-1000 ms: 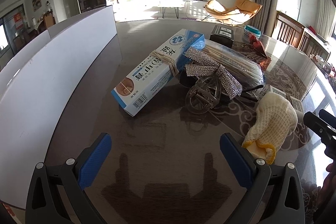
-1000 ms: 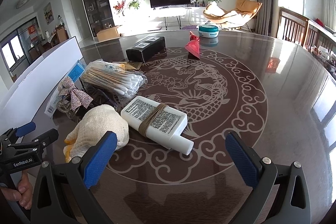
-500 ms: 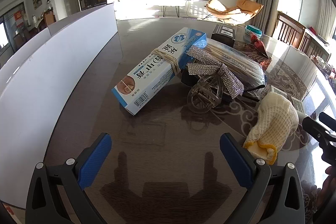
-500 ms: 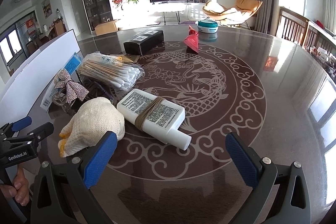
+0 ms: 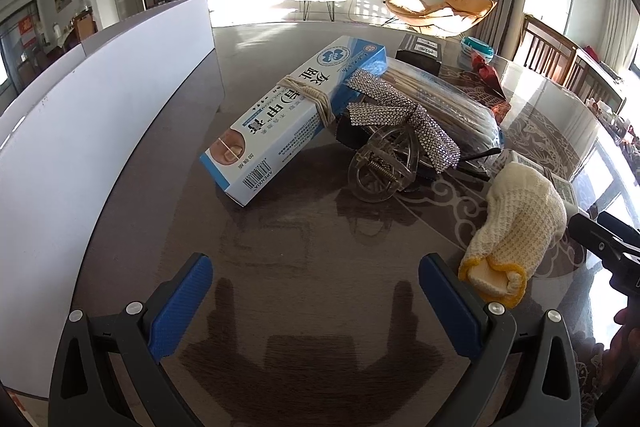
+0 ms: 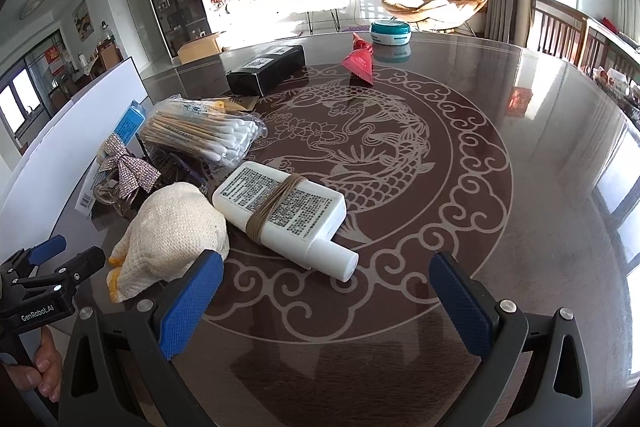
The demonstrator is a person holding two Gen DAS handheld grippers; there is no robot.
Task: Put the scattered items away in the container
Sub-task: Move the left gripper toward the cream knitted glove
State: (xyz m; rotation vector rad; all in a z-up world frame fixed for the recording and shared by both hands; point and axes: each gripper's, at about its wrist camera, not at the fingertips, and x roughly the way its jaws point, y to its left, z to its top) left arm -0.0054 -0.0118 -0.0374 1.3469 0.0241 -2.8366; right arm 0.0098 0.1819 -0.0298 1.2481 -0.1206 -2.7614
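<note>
Both hand-held grippers gape wide, empty: left hand-held gripper (image 5: pixel 316 291) faces a box (image 5: pixel 294 119); only right hand-held gripper (image 6: pixel 326 287) shows the bottle (image 6: pixel 284 213) ahead.

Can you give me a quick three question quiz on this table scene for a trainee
1. True or false: the left gripper is shut on the knitted glove.
2. What is wound around the white bottle? A. cord B. tape C. ribbon
3. Fill in: the red packet lies between the black box and the round ____ tin.

Key: 1. False, both it and the right gripper are open and hold nothing. 2. A. 3. teal.
</note>
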